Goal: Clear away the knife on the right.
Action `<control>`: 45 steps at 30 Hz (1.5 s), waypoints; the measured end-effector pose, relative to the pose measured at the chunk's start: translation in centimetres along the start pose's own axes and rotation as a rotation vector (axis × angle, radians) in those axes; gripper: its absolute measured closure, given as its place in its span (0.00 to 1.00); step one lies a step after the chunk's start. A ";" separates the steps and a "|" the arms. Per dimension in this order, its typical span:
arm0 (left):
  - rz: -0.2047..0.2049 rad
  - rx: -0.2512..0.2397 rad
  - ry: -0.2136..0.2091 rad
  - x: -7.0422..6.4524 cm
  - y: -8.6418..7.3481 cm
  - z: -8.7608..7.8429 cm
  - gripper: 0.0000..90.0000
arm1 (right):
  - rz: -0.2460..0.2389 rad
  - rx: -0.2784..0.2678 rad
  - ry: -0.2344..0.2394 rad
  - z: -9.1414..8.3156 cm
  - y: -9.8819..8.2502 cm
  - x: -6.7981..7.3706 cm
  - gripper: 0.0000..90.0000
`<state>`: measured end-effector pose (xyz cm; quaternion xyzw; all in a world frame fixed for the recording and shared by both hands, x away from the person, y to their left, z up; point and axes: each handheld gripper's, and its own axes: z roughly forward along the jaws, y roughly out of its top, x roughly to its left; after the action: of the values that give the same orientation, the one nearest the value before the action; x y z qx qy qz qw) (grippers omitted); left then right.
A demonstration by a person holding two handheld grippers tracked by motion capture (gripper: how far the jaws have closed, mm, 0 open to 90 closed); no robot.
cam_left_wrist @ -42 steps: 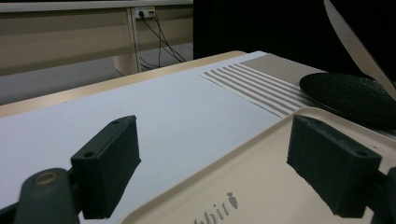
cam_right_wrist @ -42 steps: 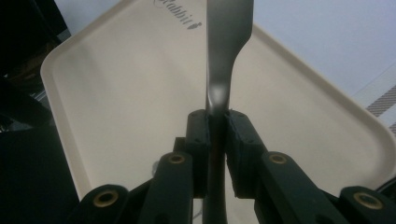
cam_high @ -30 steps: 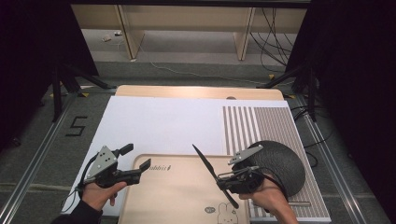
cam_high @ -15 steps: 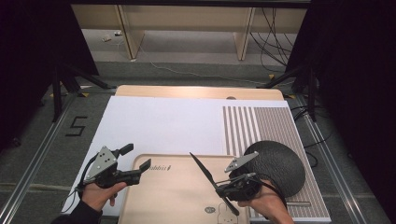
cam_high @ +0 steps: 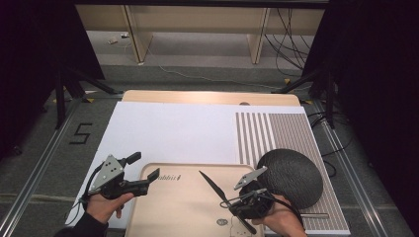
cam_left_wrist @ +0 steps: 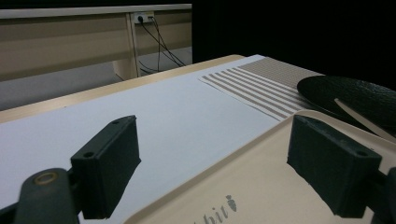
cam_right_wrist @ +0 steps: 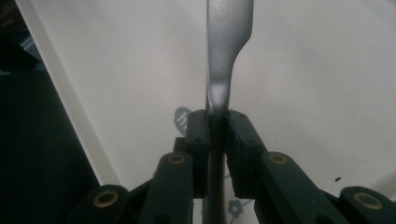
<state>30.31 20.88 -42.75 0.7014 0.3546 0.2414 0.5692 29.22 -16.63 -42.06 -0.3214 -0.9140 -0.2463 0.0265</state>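
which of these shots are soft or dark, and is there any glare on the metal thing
High view: sharp mid-table, black at both sides. Left gripper view: the near pads are soft, the white mat sharper. Right gripper view: the knife clamped in the right gripper is blurred, with a bright glare patch near the jaws.

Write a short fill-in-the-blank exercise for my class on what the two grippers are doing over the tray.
1. The right gripper is shut on a metal ____.
2. The left gripper holds nothing; its jaws are ____.
3. The black round mat lies to the ____ of the tray in the high view.

Missing words: knife; open; right
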 end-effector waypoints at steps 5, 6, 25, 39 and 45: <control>0.000 0.000 0.000 0.0 0.0 0.0 0.18 | -0.014 0.040 -0.016 0.5 0.1 0.2 0.89; 0.000 0.000 0.000 0.0 0.0 0.0 0.18 | -0.017 0.051 -0.022 0.7 0.1 0.2 0.90; 0.003 0.002 0.001 0.0 0.0 0.0 0.18 | -0.027 0.185 -0.040 2.8 1.3 -0.3 0.89; -0.002 0.006 0.002 0.1 -0.1 0.1 0.18 | -0.034 0.232 -0.051 3.9 1.5 -0.2 0.89; -0.001 0.004 0.001 0.0 -0.1 0.0 0.18 | -0.029 0.237 -0.058 4.0 1.5 -0.1 0.89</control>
<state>30.30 20.89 -42.86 0.7021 0.3559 0.2409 0.5678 30.61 -13.80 -45.00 -0.3097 -0.9417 -0.1273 0.0341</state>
